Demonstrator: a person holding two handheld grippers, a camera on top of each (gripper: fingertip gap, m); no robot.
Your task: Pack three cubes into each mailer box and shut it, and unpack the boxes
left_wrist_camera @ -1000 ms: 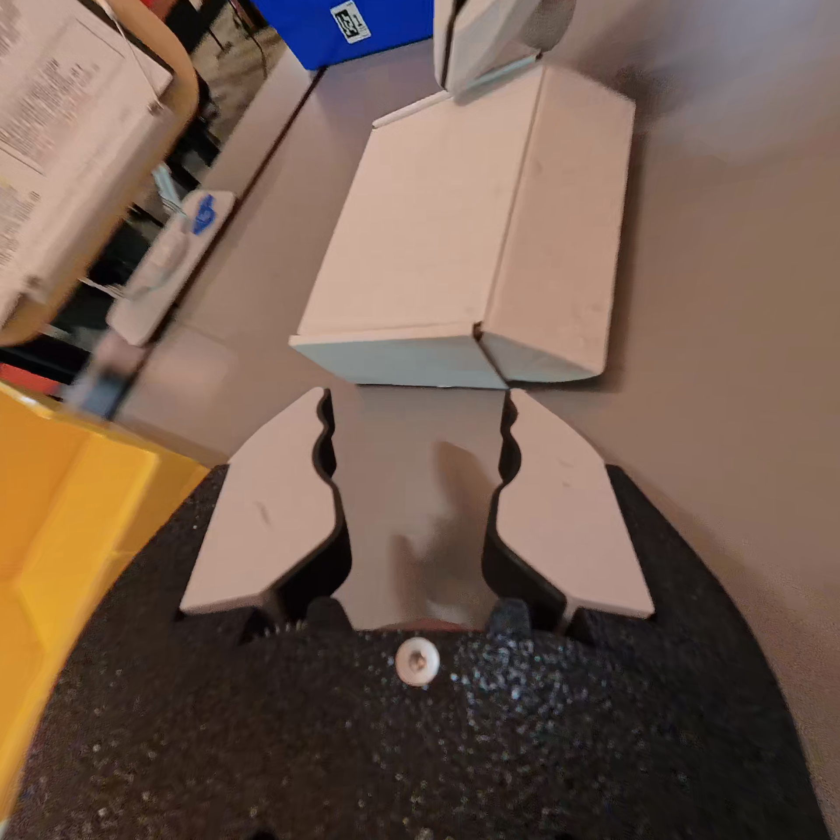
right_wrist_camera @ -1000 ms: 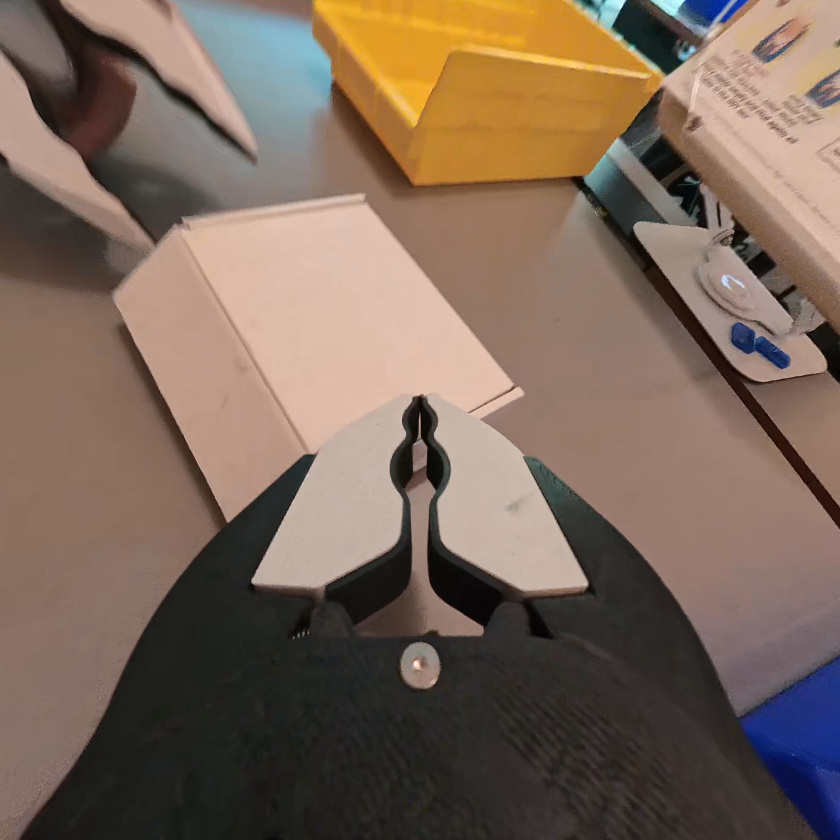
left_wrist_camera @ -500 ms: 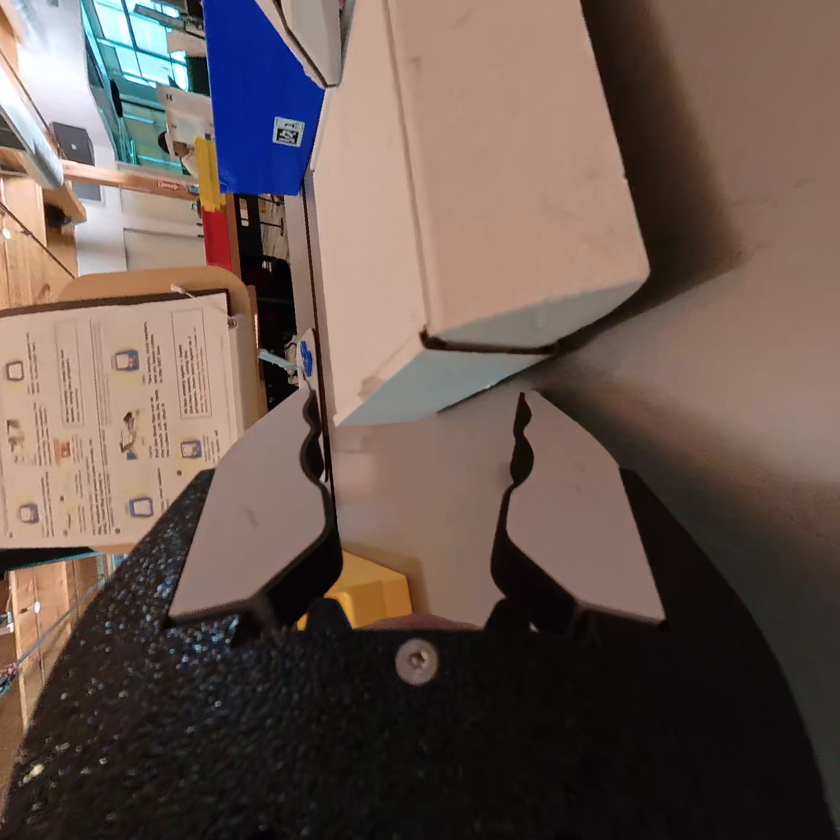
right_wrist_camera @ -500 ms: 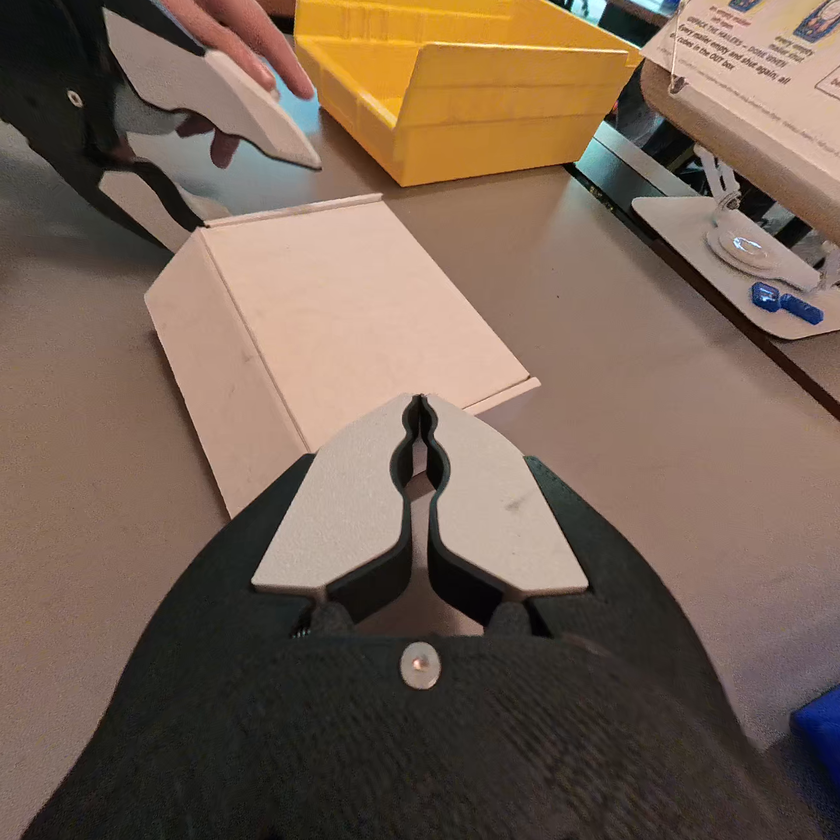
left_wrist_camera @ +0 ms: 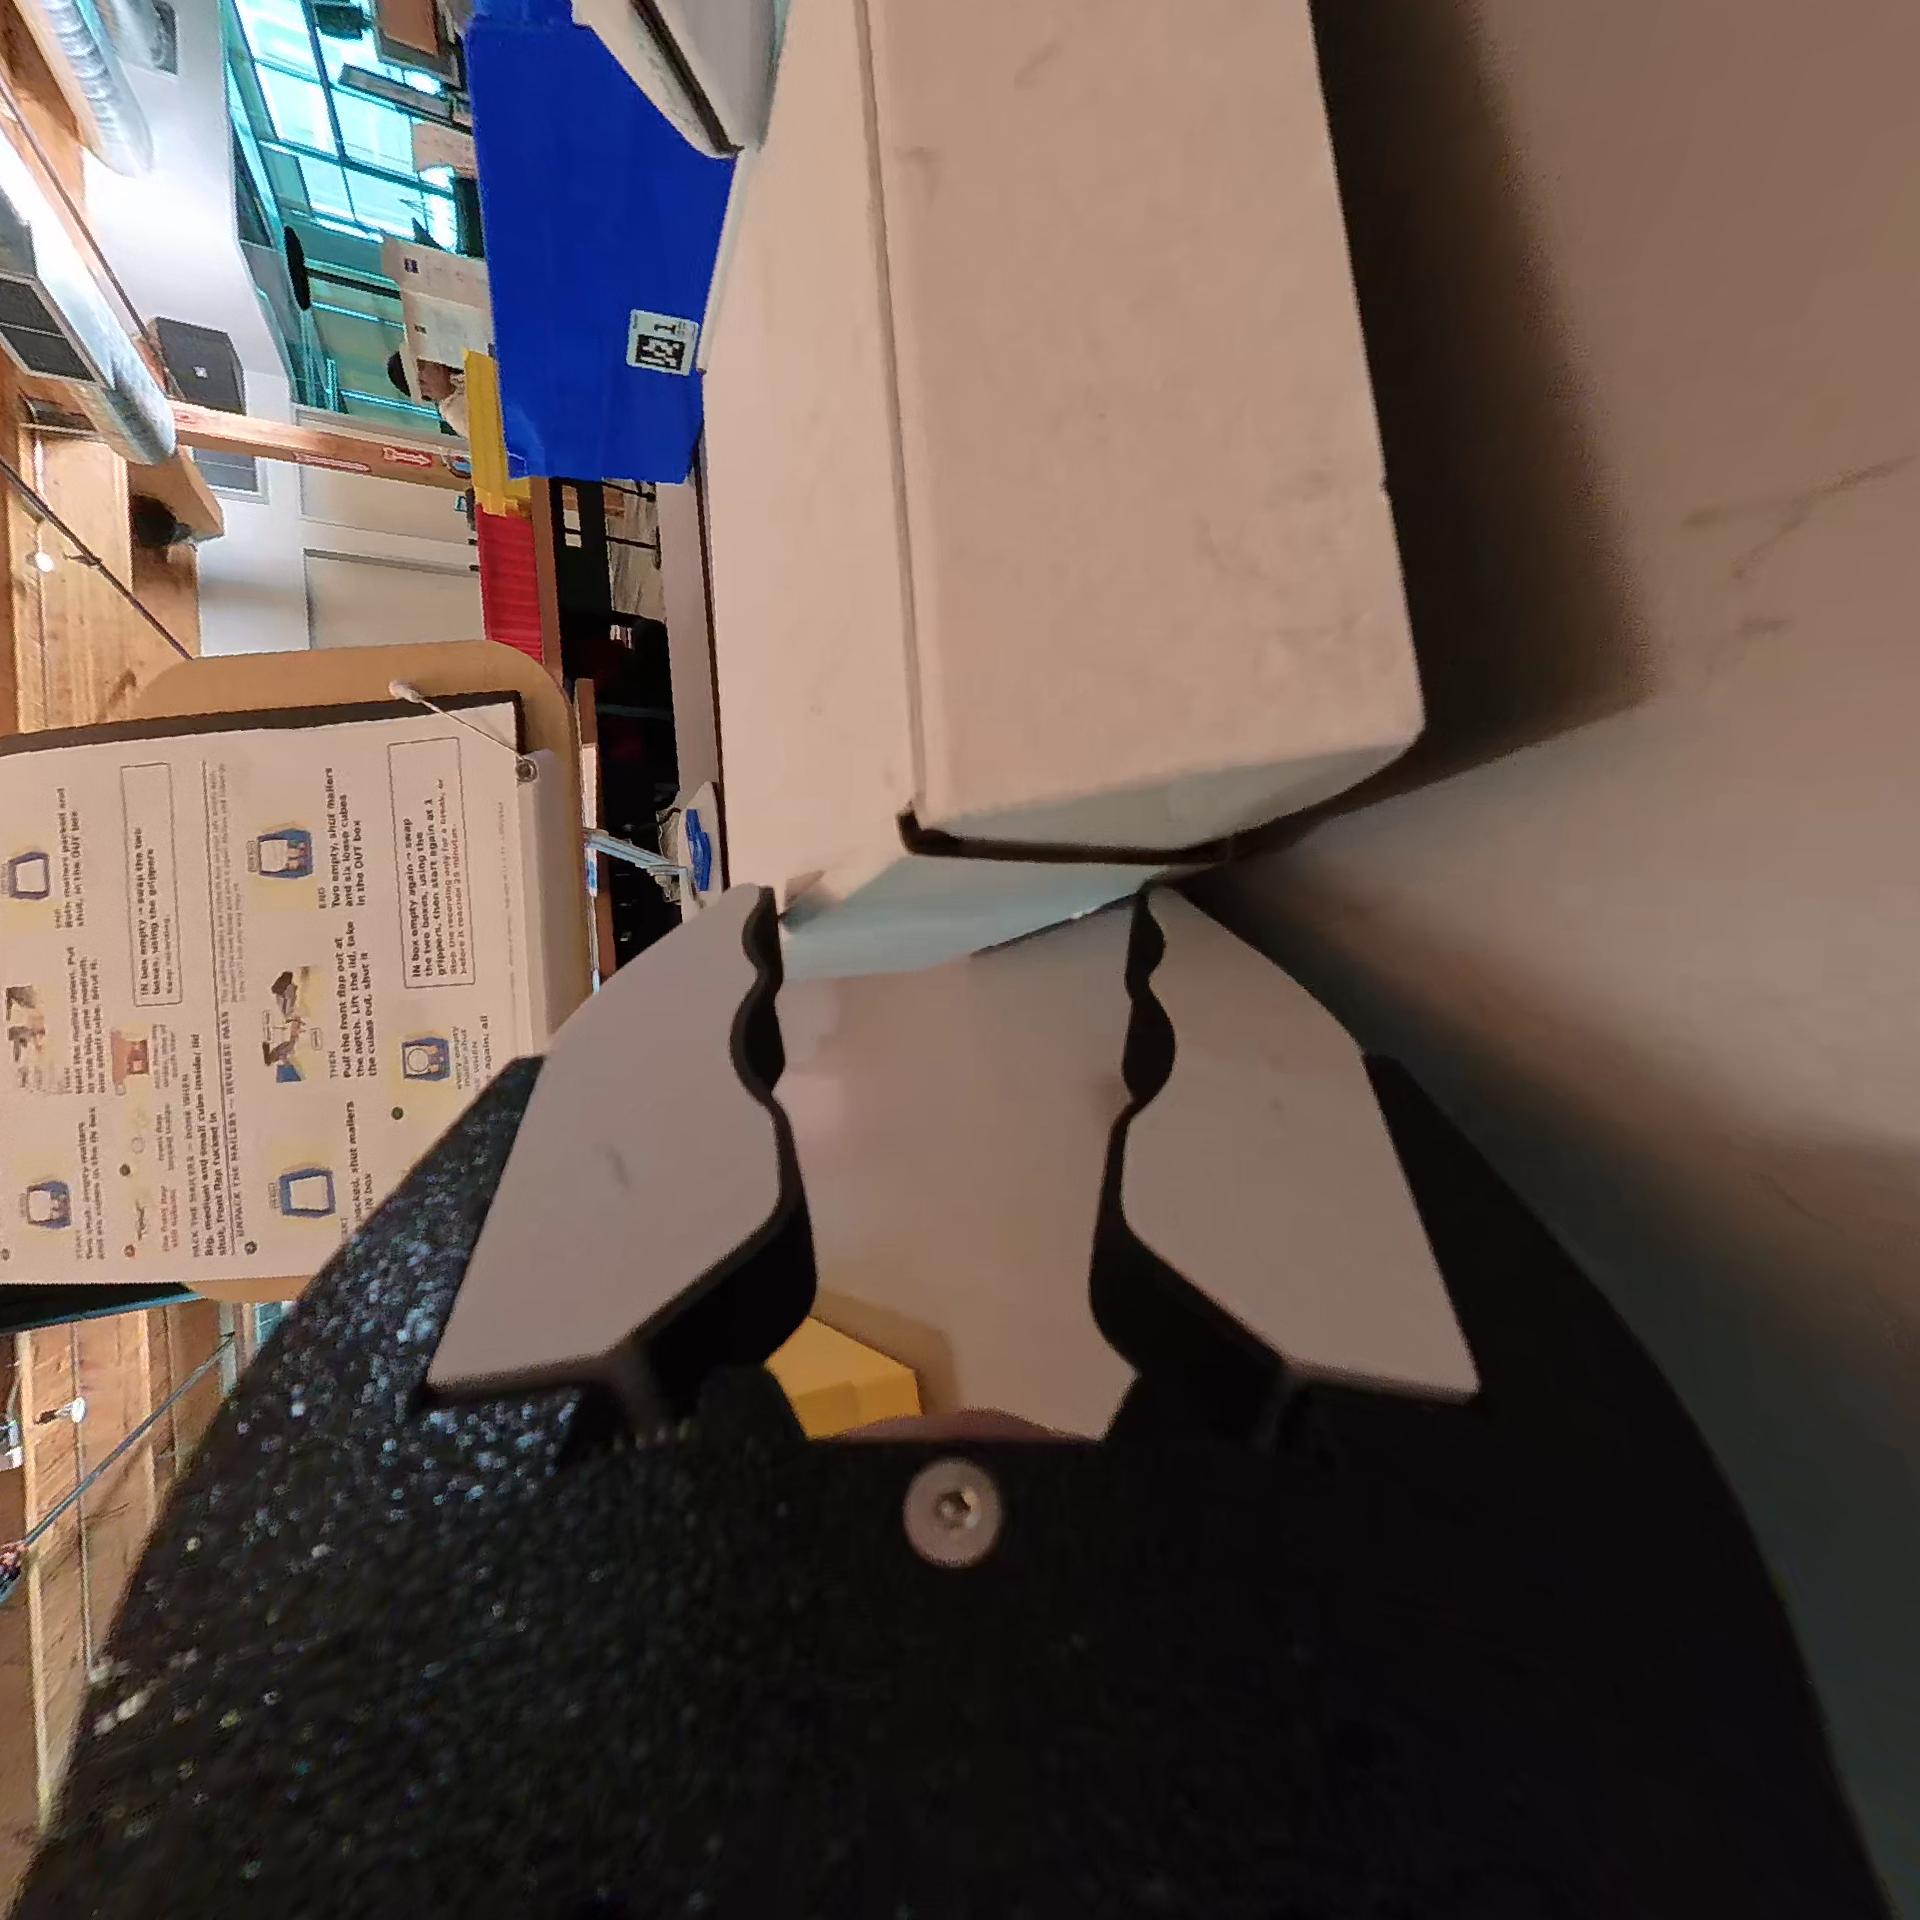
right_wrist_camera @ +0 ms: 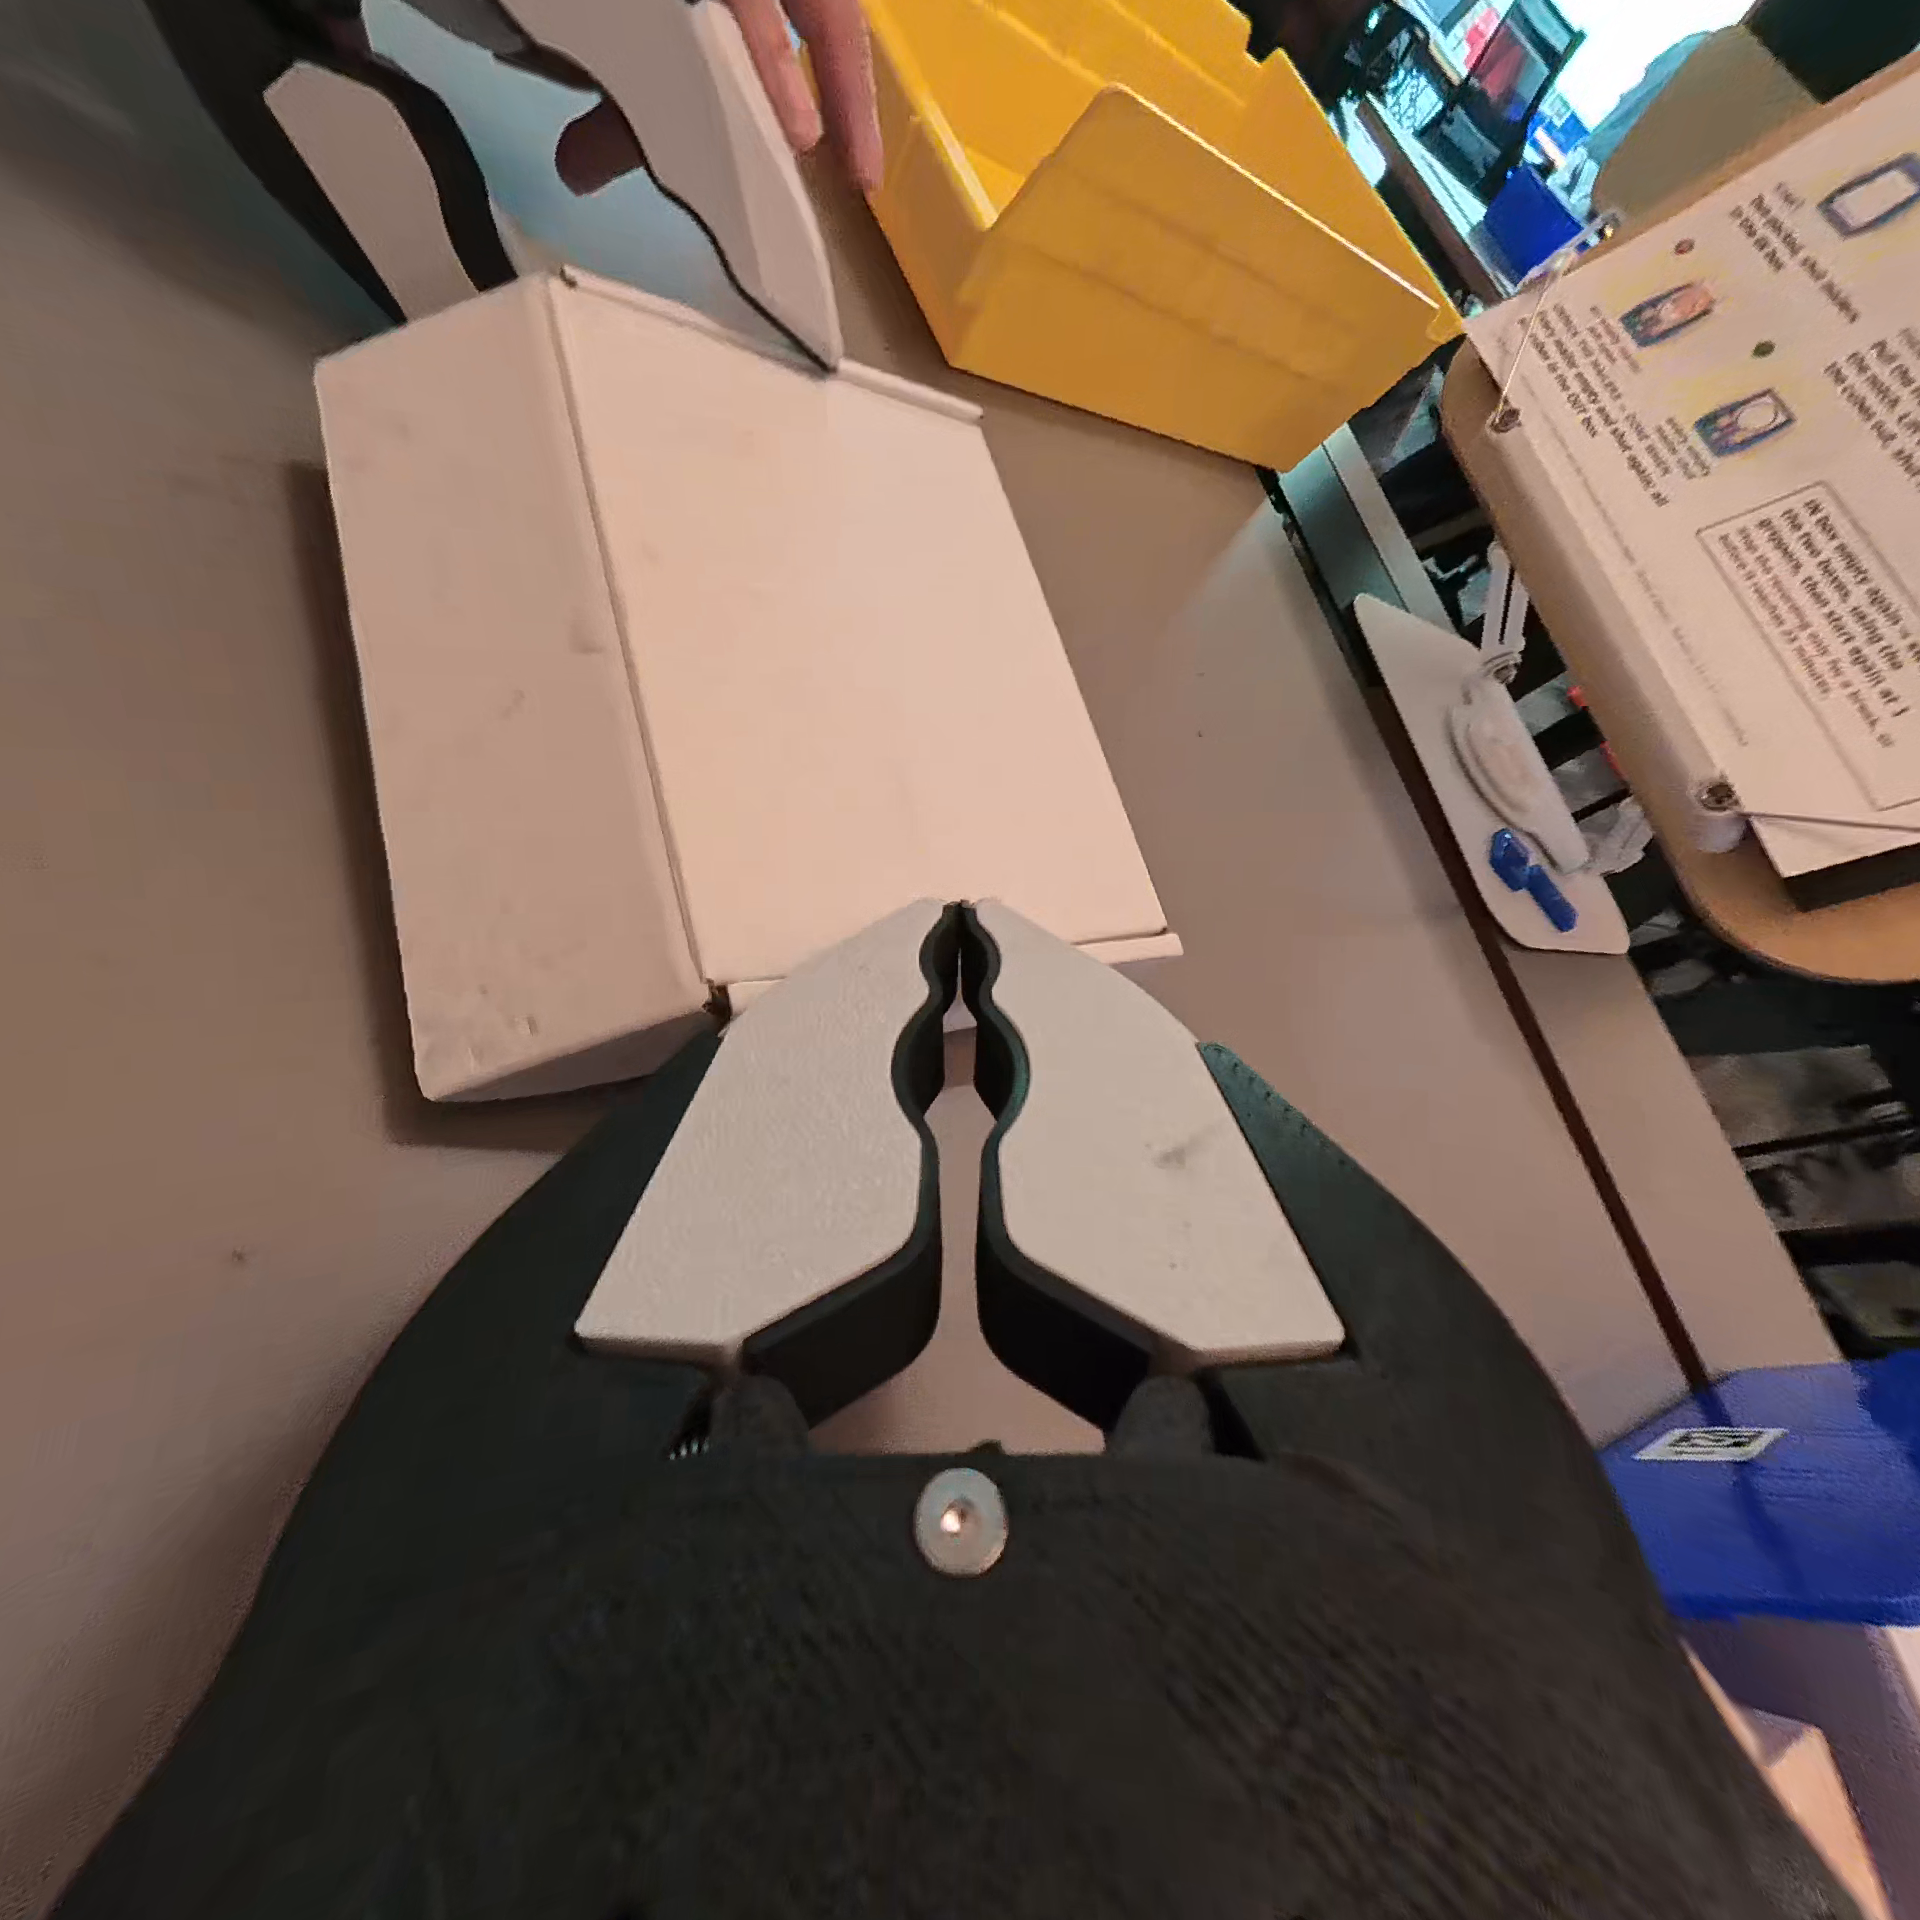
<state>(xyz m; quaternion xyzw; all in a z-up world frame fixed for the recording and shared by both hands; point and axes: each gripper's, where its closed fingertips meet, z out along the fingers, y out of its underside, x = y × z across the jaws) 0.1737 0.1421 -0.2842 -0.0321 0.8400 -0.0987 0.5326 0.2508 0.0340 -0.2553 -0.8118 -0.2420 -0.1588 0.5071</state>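
A shut white mailer box (right_wrist_camera: pixel 790 644) lies flat on the grey table (right_wrist_camera: pixel 156 831). My right gripper (right_wrist_camera: pixel 958 914) is shut and empty, with its tips at the near edge of the box lid. My left gripper (left_wrist_camera: pixel 954 914) is open and rolled onto its side, with its jaws on either side of the box's end (left_wrist_camera: pixel 1091 416). In the right wrist view the left gripper (right_wrist_camera: pixel 655 301) stands at the box's far end, one fingertip on the lid edge, with a hand (right_wrist_camera: pixel 821 94) behind it. No cubes are in view.
A yellow bin (right_wrist_camera: pixel 1143 260) stands just beyond the box. A blue bin (right_wrist_camera: pixel 1766 1507) is at the near right, also in the left wrist view (left_wrist_camera: pixel 592 239). An instruction sheet on a board (right_wrist_camera: pixel 1714 468) and a small white stand (right_wrist_camera: pixel 1496 790) sit past the table's right edge.
My left gripper has rolled onto its side and closed in on the box's end, still open. My right gripper has stayed shut at the lid's near edge.
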